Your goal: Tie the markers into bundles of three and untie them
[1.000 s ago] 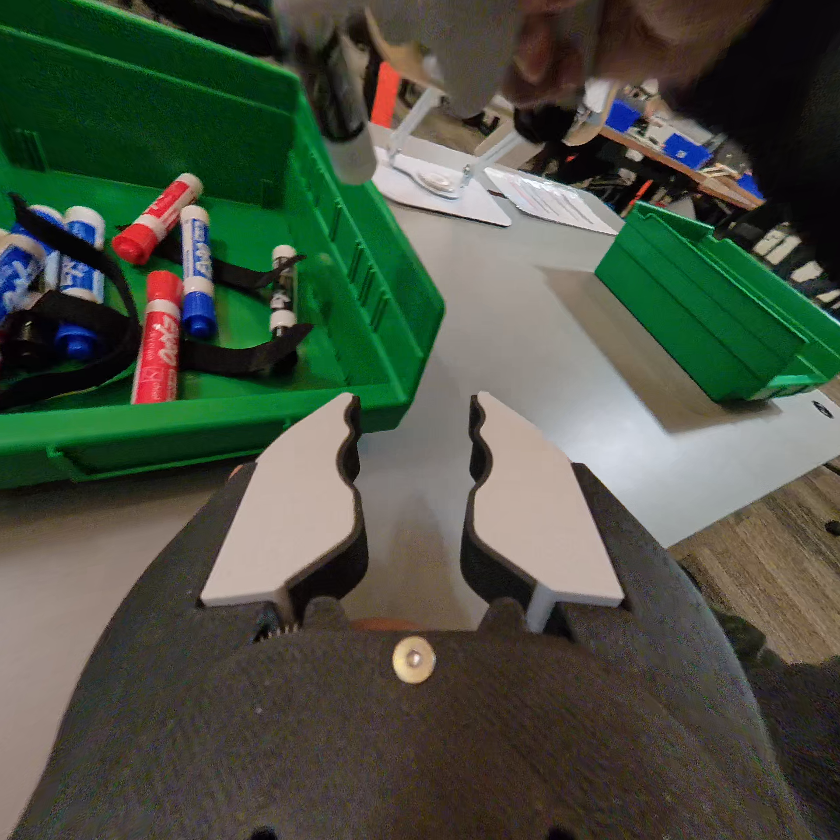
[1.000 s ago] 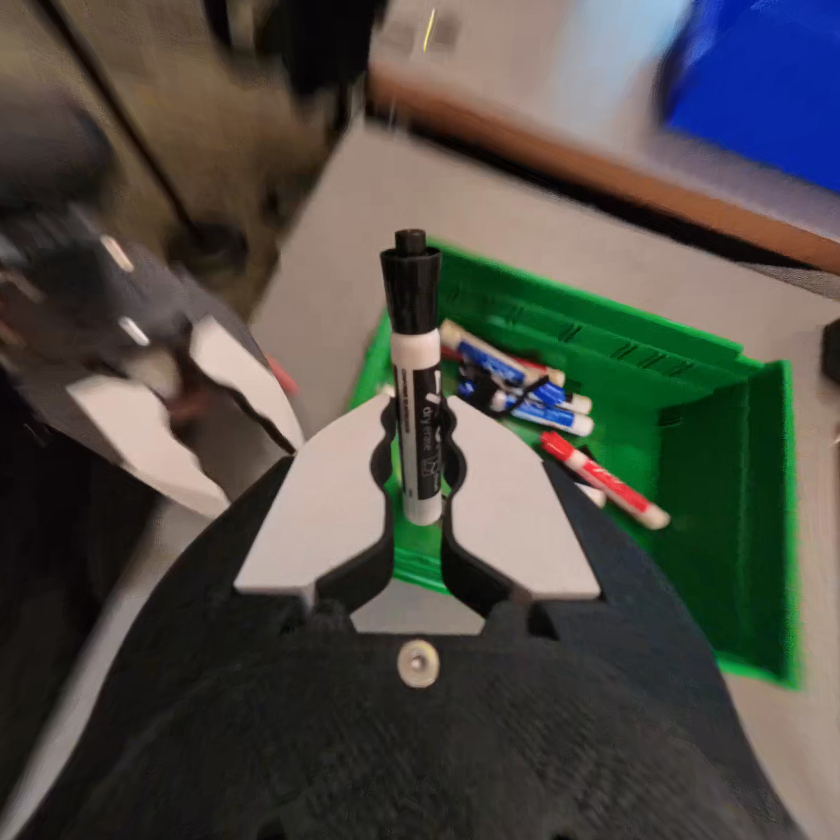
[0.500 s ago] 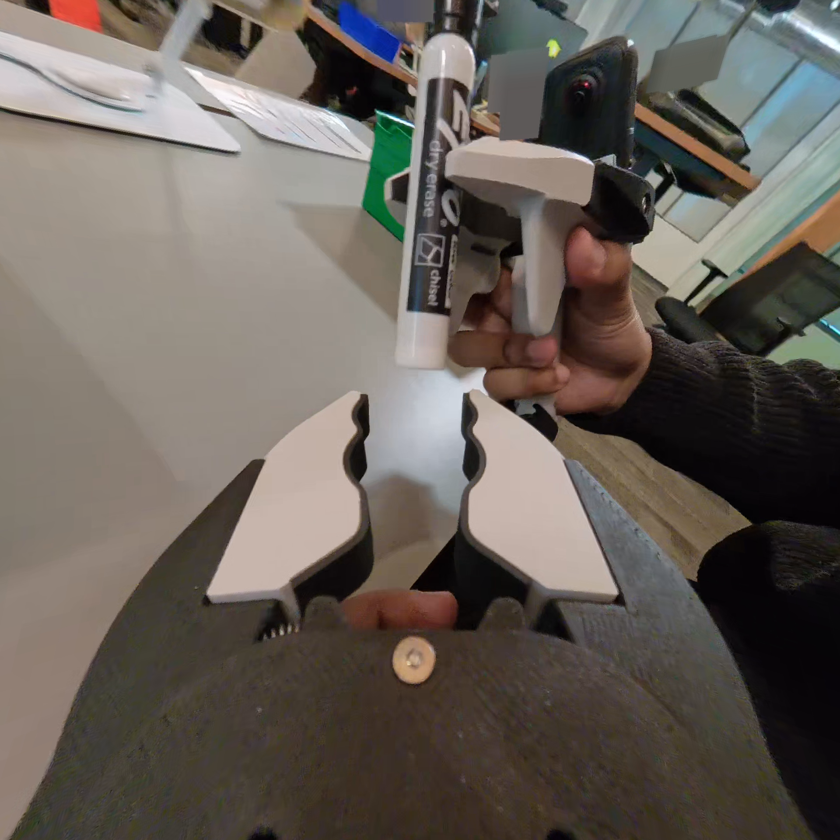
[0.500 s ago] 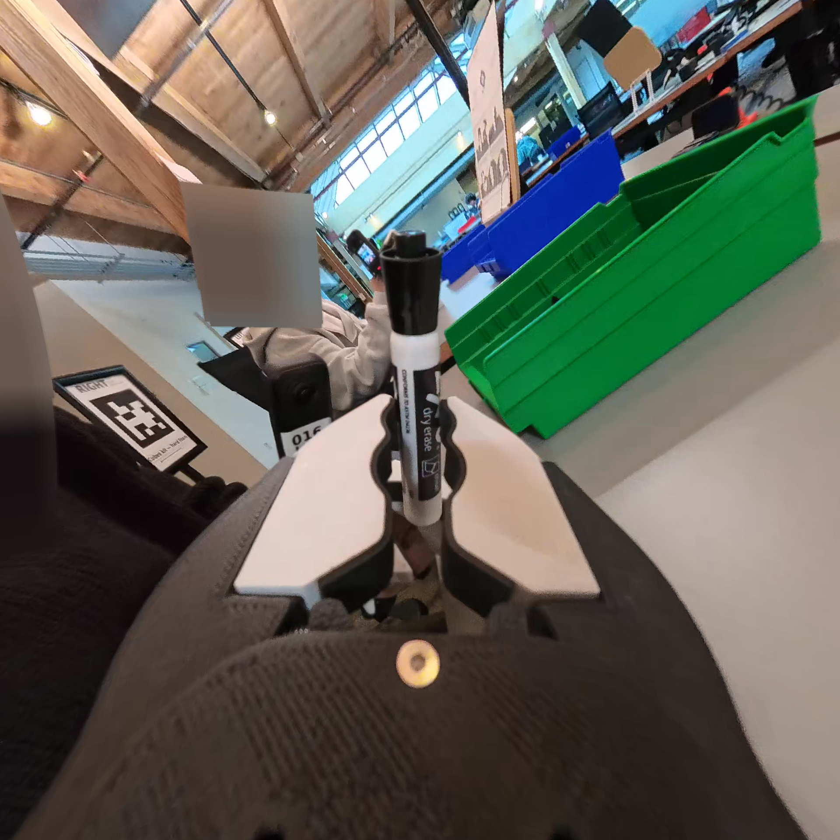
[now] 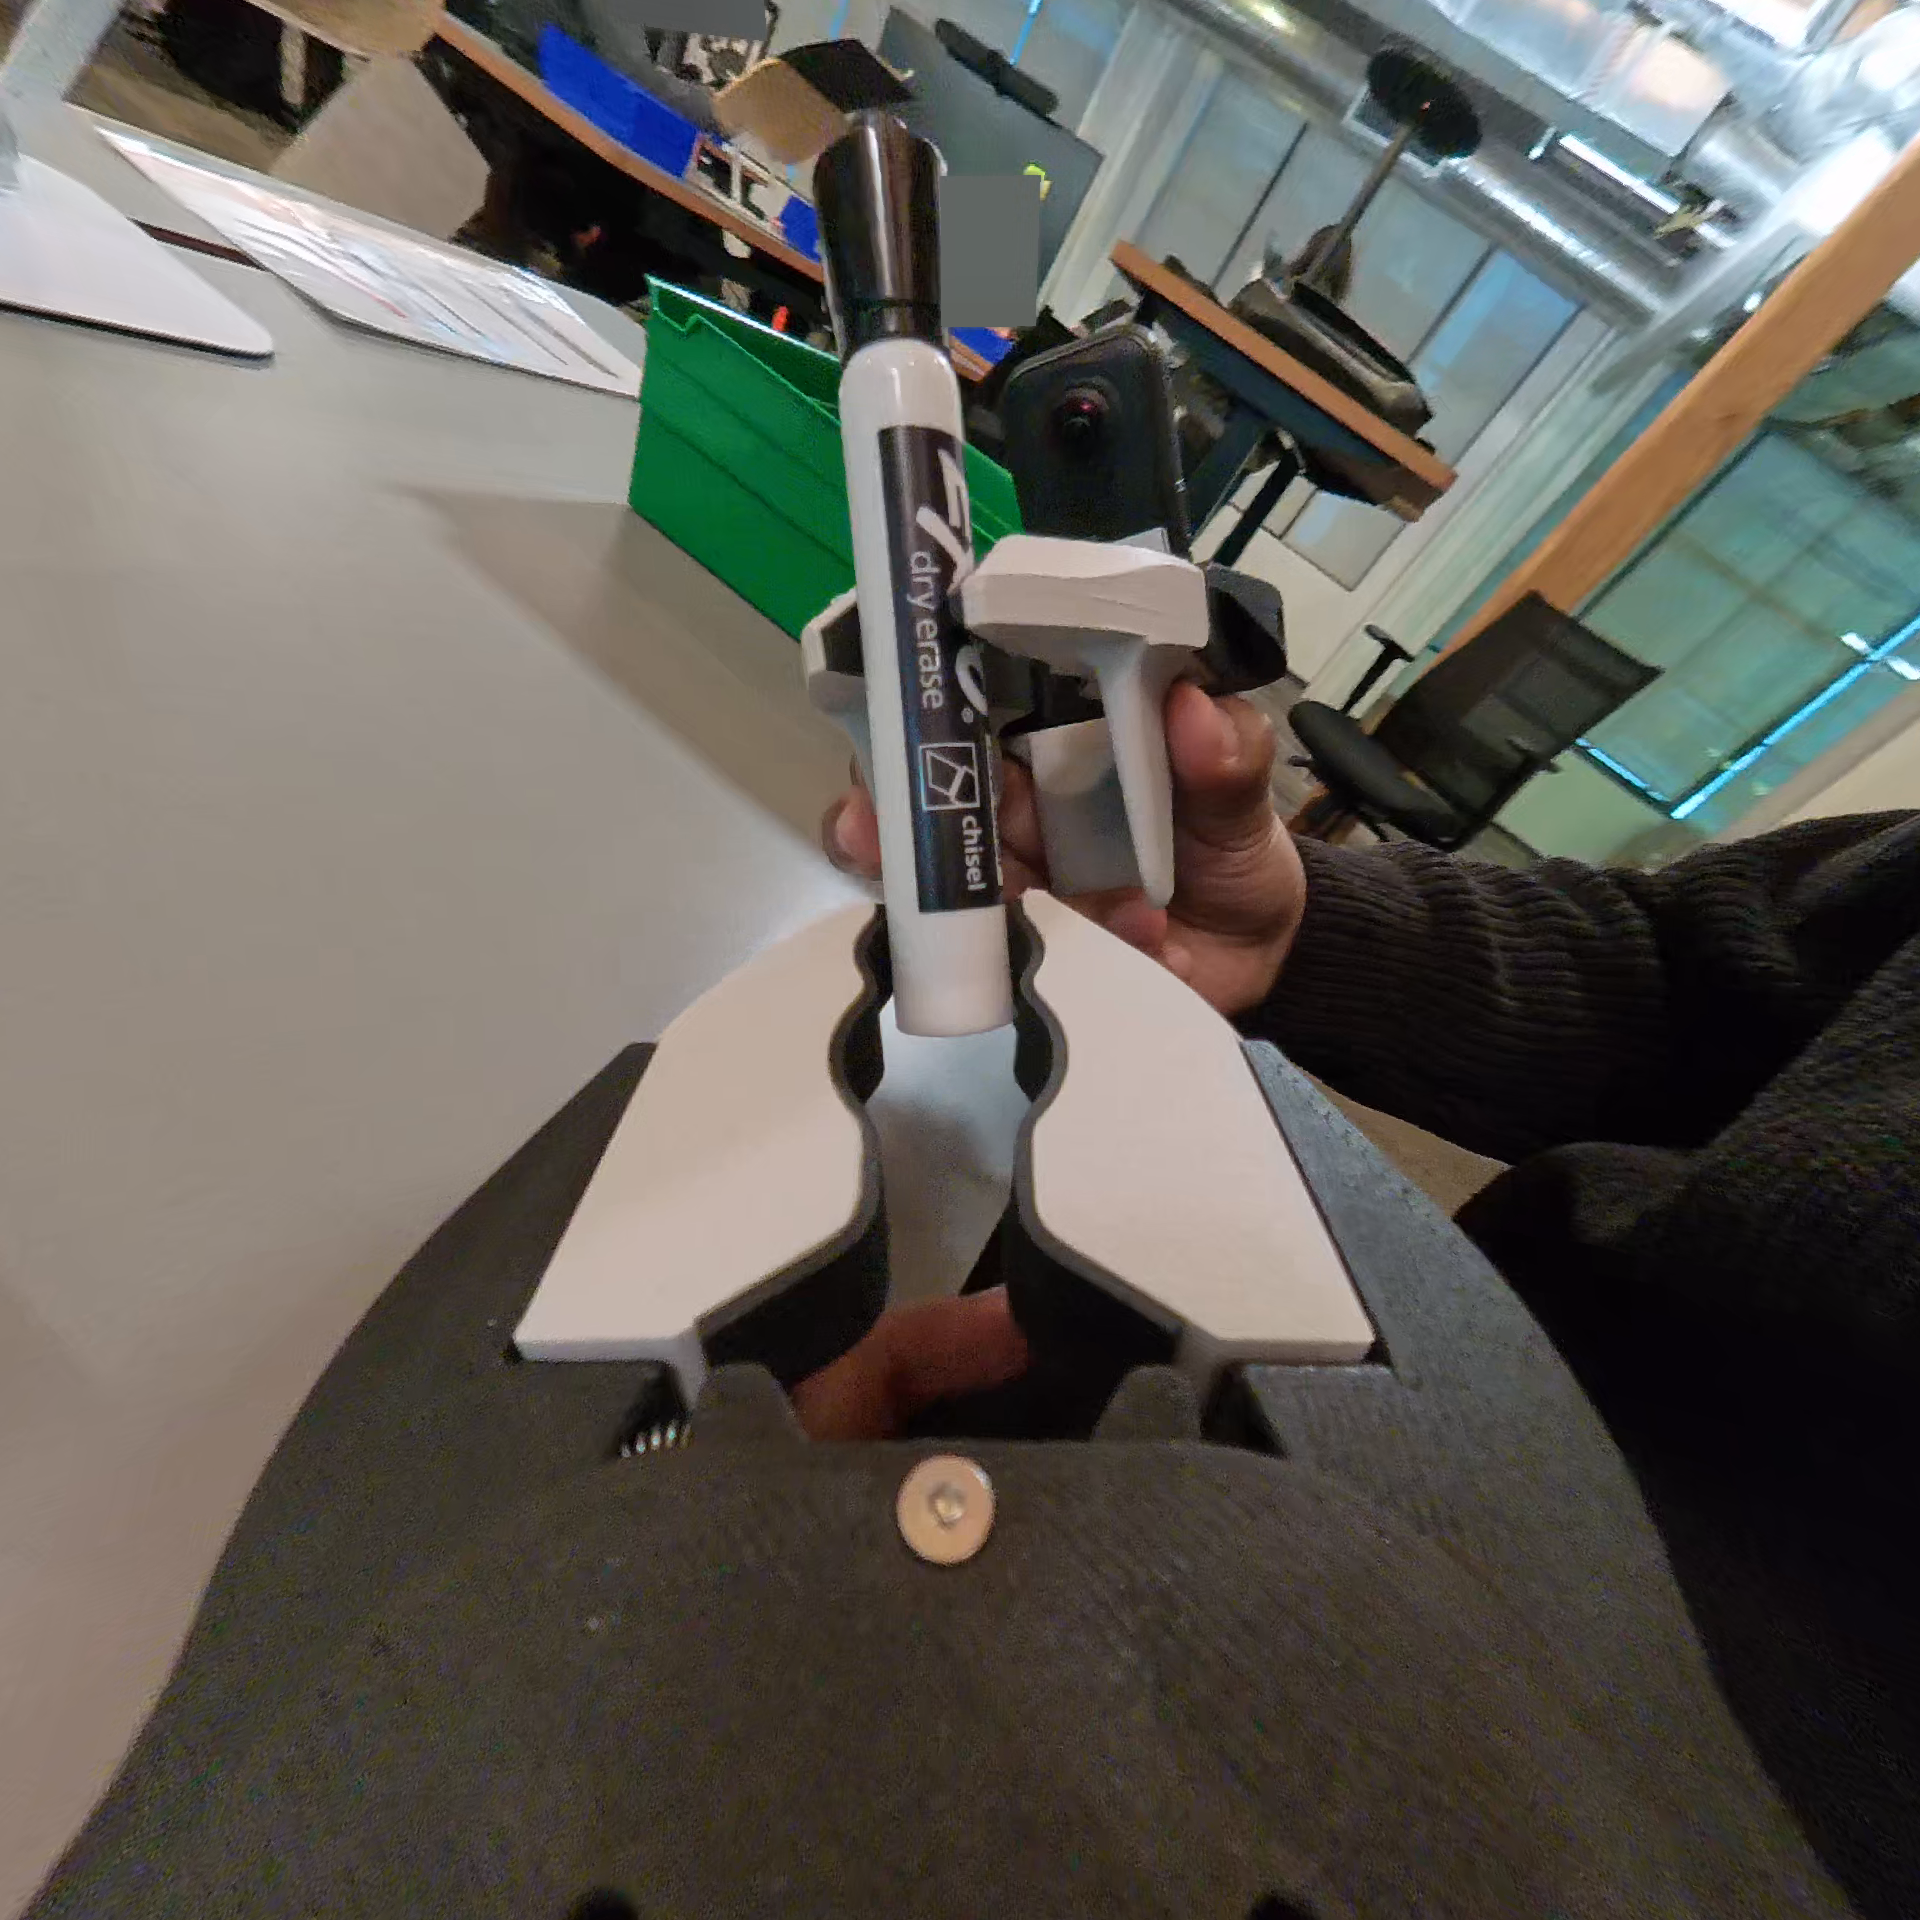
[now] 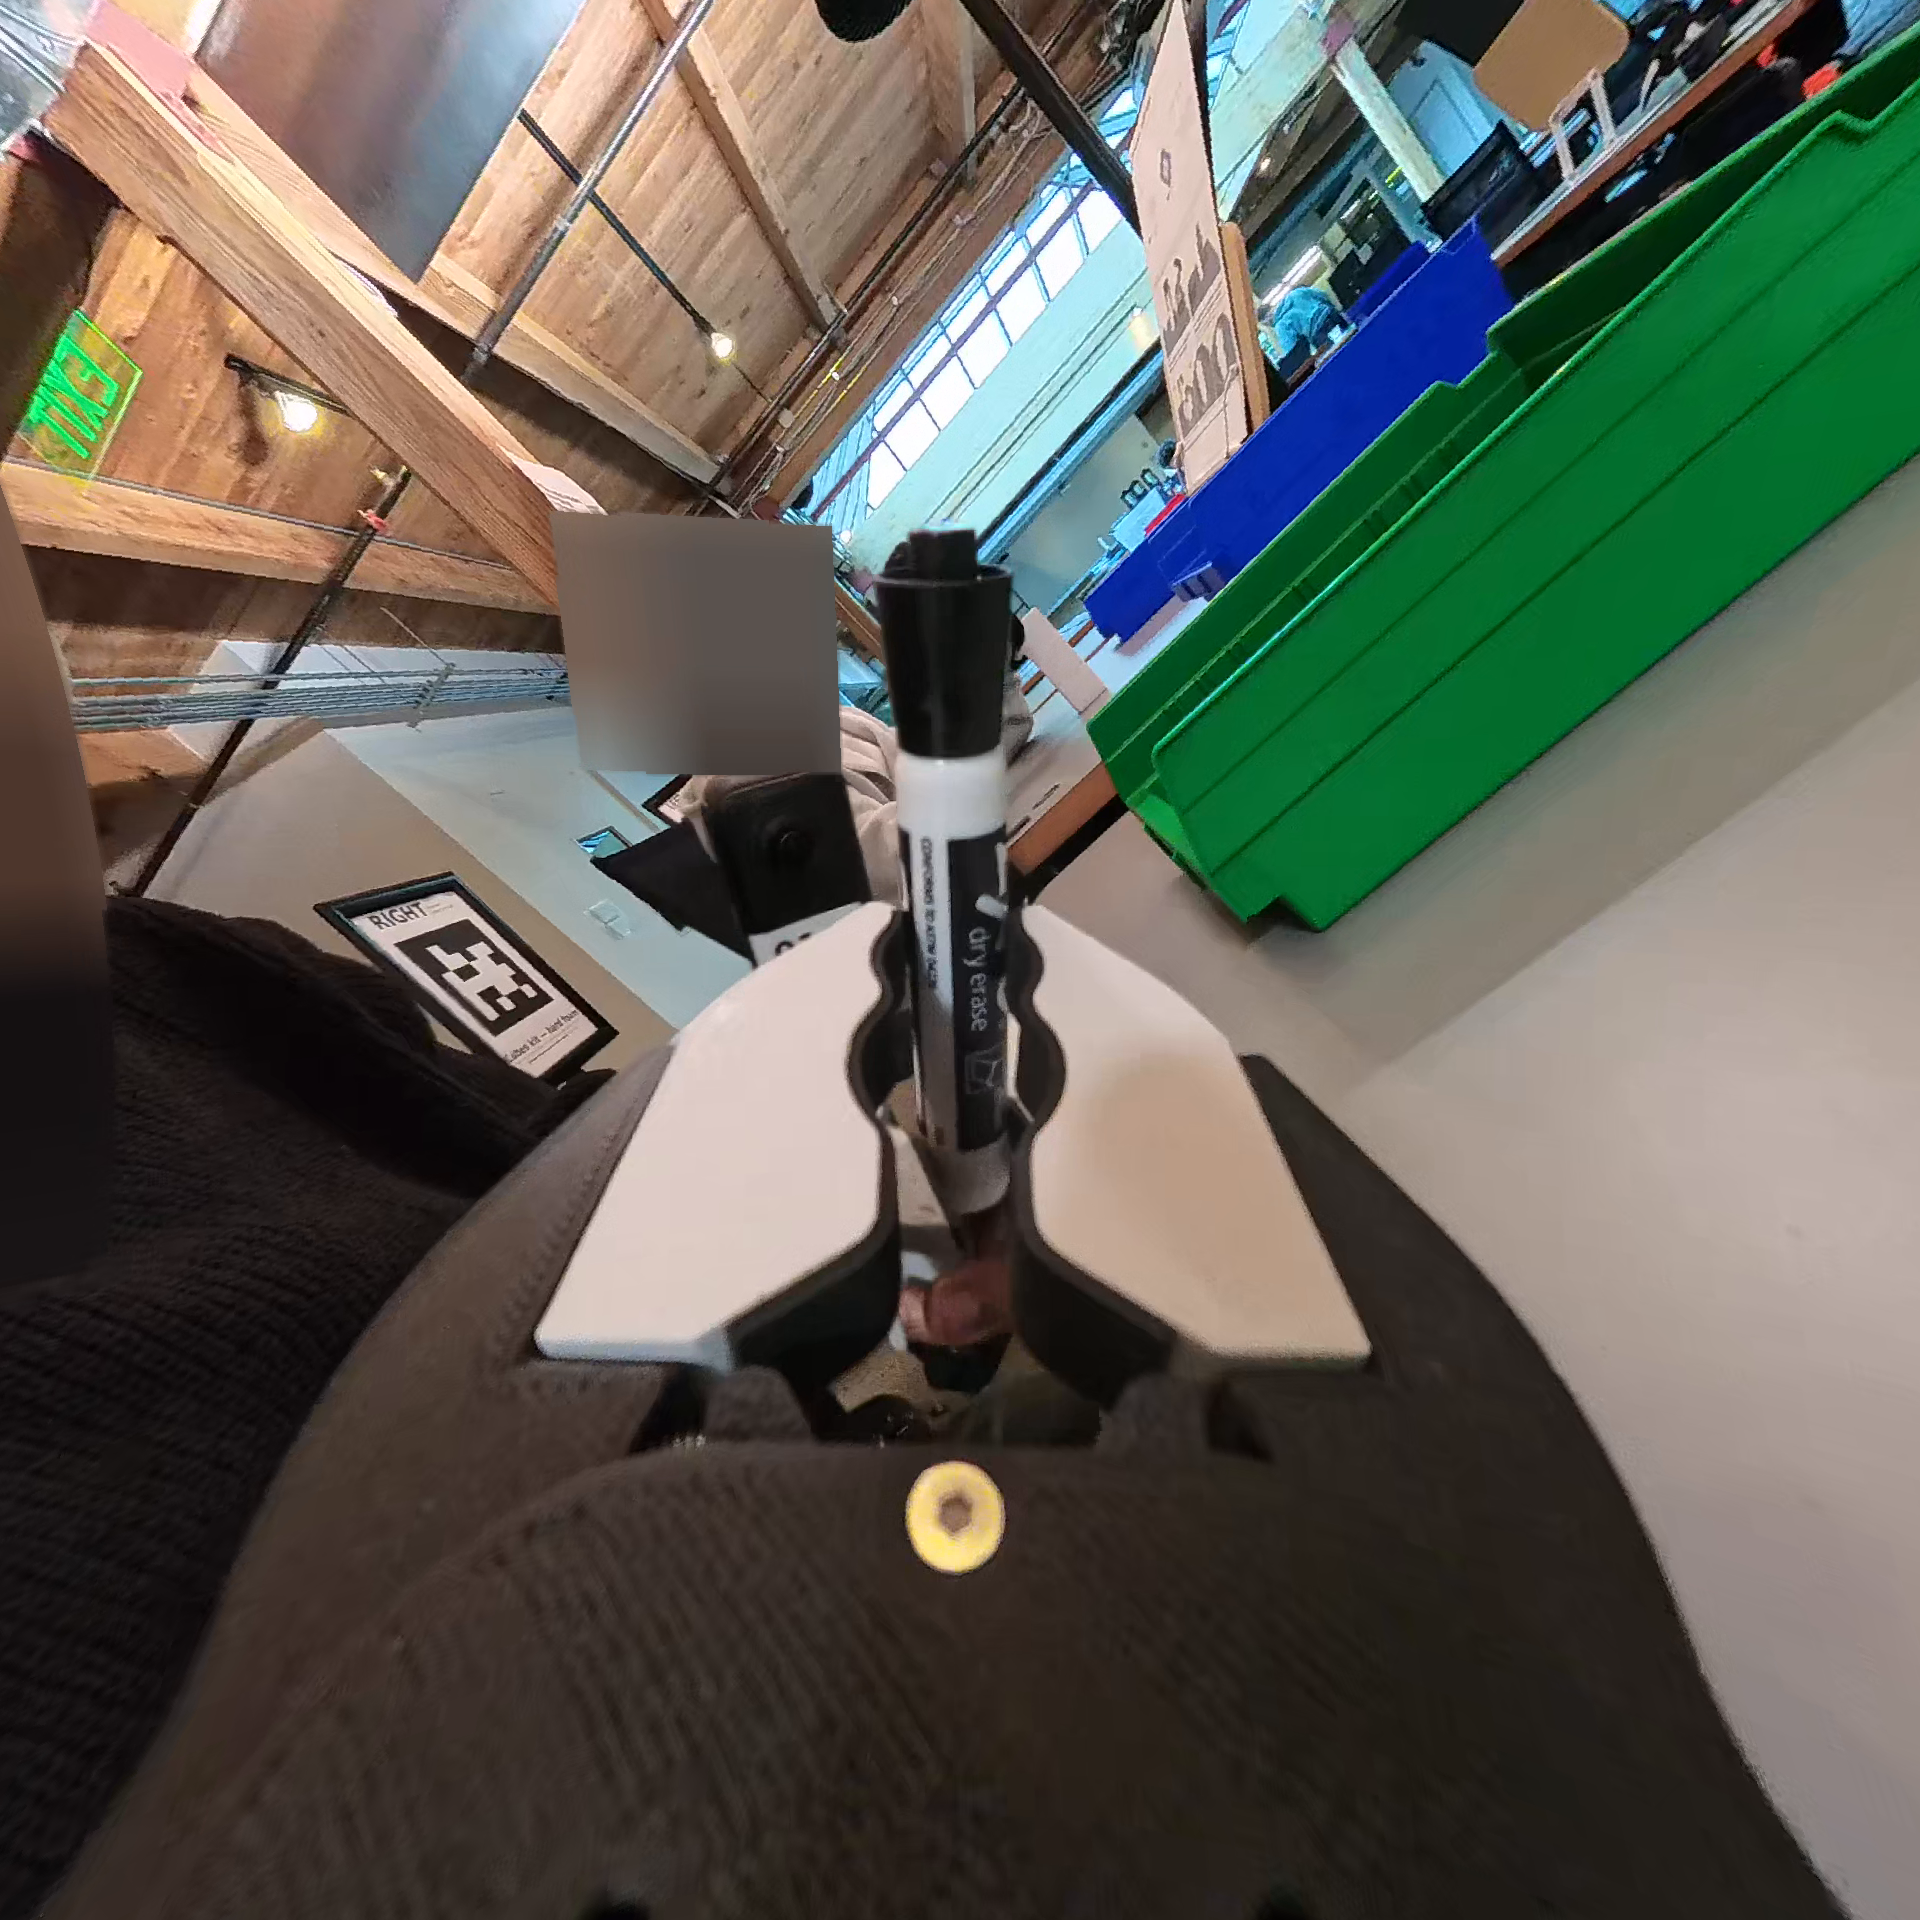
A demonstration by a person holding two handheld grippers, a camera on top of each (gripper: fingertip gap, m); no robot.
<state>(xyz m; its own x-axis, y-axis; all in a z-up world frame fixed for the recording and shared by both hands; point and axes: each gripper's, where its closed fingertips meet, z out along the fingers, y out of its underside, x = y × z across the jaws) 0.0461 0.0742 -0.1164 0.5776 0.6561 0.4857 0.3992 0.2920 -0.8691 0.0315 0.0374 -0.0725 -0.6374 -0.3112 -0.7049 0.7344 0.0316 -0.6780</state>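
Note:
A black dry-erase marker (image 5: pixel 914 582) with a white barrel and black cap stands upright in mid-air above the grey table (image 5: pixel 312 727). My right gripper (image 6: pixel 954 935) is shut on its barrel, cap up (image 6: pixel 945 644). In the left wrist view the right gripper (image 5: pixel 935 655) shows straight ahead, held by a hand (image 5: pixel 1216 831) in a dark sleeve. My left gripper (image 5: pixel 948 940) has its jaws closed in on the marker's lower white end, at the first notch of the pads. Both grippers hold the same marker.
A green bin (image 5: pixel 748 468) stands on the table behind the marker; in the right wrist view a green bin (image 6: pixel 1558 623) sits to the right with a blue bin (image 6: pixel 1351 468) beyond. Paper sheets (image 5: pixel 416 281) lie far left. The table edge and an office chair (image 5: pixel 1455 727) are at right. About 5 centimeters separates my left fingertips from my right.
The left gripper swung away from the marker bin to face the right gripper. The marker's lower end came down between the left jaws, and they narrowed onto it. The right gripper kept its hold.

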